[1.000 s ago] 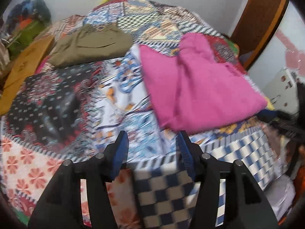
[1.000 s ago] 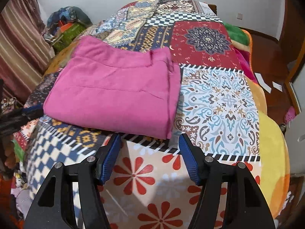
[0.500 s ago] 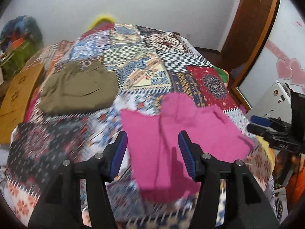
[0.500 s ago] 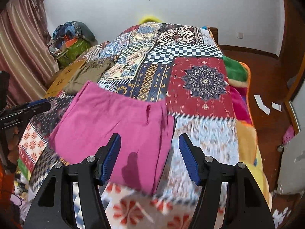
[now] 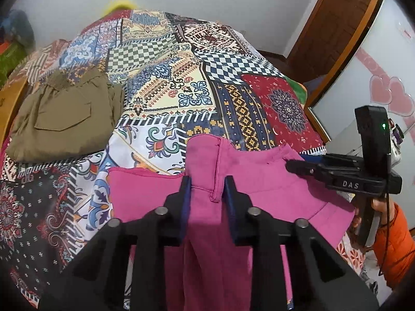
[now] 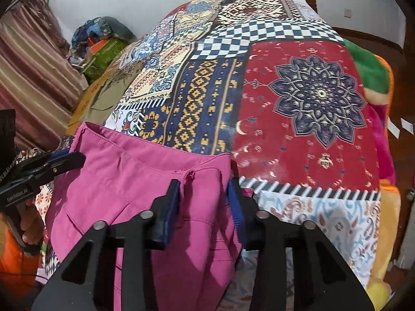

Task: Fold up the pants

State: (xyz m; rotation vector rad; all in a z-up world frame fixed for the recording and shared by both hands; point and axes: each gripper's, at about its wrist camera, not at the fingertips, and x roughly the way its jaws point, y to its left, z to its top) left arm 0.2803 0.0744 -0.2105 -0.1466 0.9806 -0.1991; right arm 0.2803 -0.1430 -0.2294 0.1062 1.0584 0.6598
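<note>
The pink pants (image 5: 262,181) lie partly folded at the near edge of a patchwork bedspread (image 5: 181,83). My left gripper (image 5: 206,181) straddles a raised fold of the pink cloth, its jaws narrowed around the fold with a small gap still showing. My right gripper (image 6: 203,189) straddles the pants (image 6: 135,171) near the zipper fly (image 6: 190,175), its jaws narrowed with cloth between them. Each gripper shows in the other's view: the right one (image 5: 290,165) over the pants' right corner, the left one (image 6: 80,159) at their left corner.
Folded olive-brown pants (image 5: 67,119) lie at the bed's far left. A heap of clothes (image 6: 103,39) and striped curtains (image 6: 31,77) stand left of the bed. A wooden door (image 5: 337,26) and a white appliance (image 5: 384,83) are on the right. The bed drops away on the right (image 6: 384,155).
Both grippers have come down and forward onto the pink pants. Their jaws have narrowed from wide open to closing around folds of the cloth.
</note>
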